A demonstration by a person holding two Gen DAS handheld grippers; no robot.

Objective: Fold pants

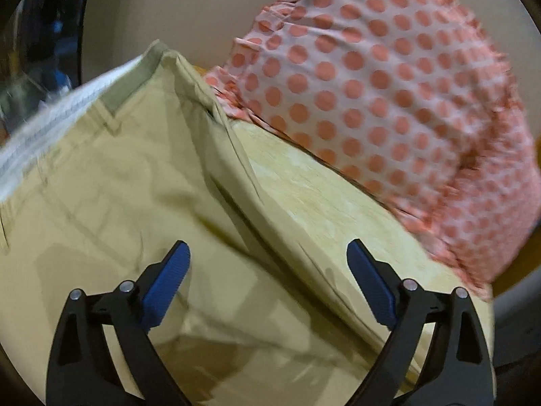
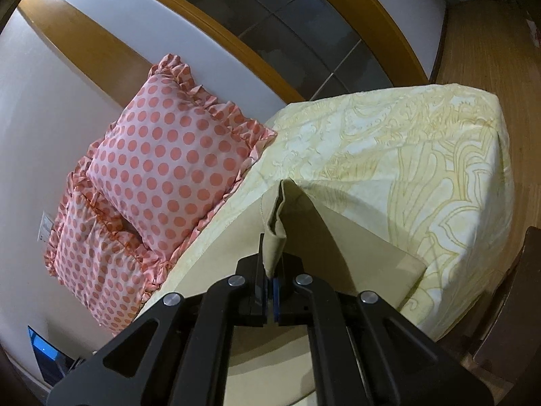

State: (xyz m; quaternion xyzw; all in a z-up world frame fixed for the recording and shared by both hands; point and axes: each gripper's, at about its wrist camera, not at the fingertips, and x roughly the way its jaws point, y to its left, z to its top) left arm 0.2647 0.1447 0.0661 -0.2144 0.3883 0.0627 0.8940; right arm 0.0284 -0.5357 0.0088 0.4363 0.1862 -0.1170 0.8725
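From the left wrist camera, the left claw point(image 1: 268, 260) hangs spread wide, its two blue pads point(image 1: 165, 282) well apart and gripping nothing. Right under and ahead of it lie the khaki pants point(image 1: 111, 209), waistband end toward the upper left, where the pale lining of the waistband point(image 1: 50, 128) shows turned out. A long ridge of the cloth runs diagonally from the upper middle down toward the right finger. Beyond that ridge is the pale yellow bedspread point(image 1: 324, 199), and past it a pink pillow with coral dots point(image 1: 389, 94), blurred, filling the upper right. The beige wall point(image 1: 175, 6) is behind.

From the right wrist camera, the right claw point(image 2: 272, 287) is pressed together, pinching a fold of the pants point(image 2: 275, 237) that rises as a narrow peak straight up from the fingertips. The rest of the khaki cloth spreads flat to both sides on the bed. The yellow patterned bedspread point(image 2: 422, 155) drapes over the bed's corner on the right, above a wooden floor point(image 2: 480, 40). Two dotted, frilled pillows point(image 2: 175, 165) lean against the wall on the left, one overlapping the other. A wooden-framed dark panel point(image 2: 277, 23) runs across the top.
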